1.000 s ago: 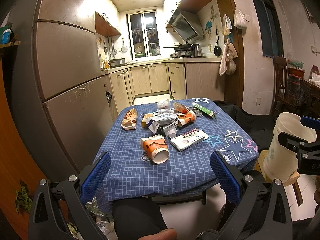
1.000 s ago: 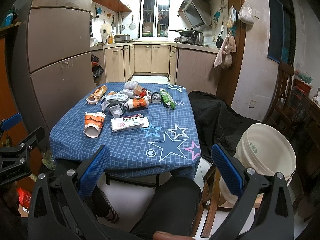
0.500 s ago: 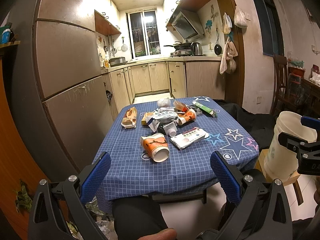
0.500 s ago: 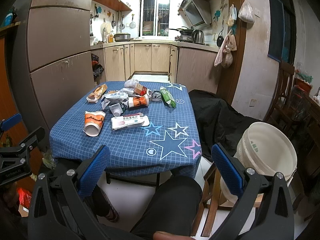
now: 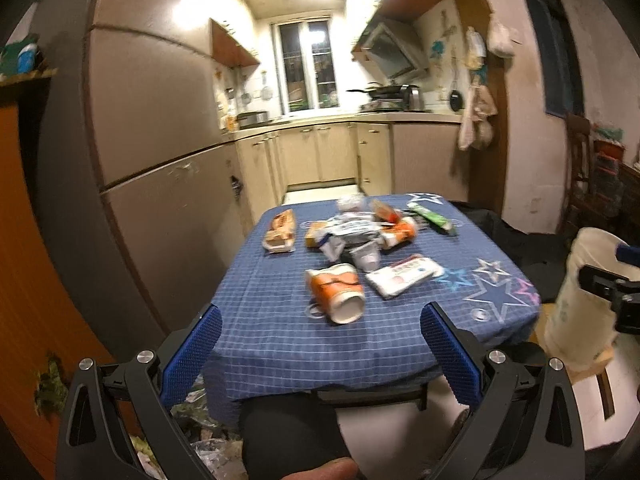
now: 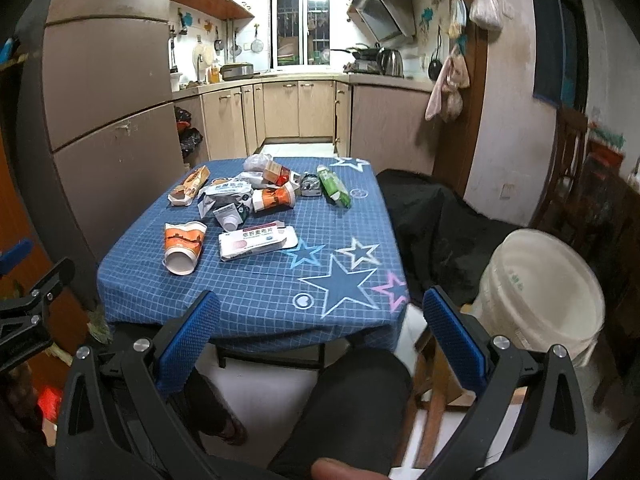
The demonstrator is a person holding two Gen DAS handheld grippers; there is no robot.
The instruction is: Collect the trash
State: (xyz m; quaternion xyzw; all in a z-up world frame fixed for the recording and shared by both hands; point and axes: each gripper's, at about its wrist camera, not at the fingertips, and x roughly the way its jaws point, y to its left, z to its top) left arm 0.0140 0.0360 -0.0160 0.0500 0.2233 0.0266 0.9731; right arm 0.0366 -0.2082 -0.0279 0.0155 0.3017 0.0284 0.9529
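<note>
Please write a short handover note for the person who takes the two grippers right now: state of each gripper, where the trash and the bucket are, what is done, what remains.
Left gripper: open, empty, short of the table's near edge.
Right gripper: open, empty, also short of the table.
Trash: all on the table. Nearest are the orange cup, lying on its side, and the white box beside it. Behind them is a pile of cartons and wrappers, with a green pack to its right and a brown wrapper to its left.
Bucket: white, to the right of the table, looks empty.
Done: nothing collected yet.
Left: every piece into the bucket; the cup is probably the easiest first.
</note>
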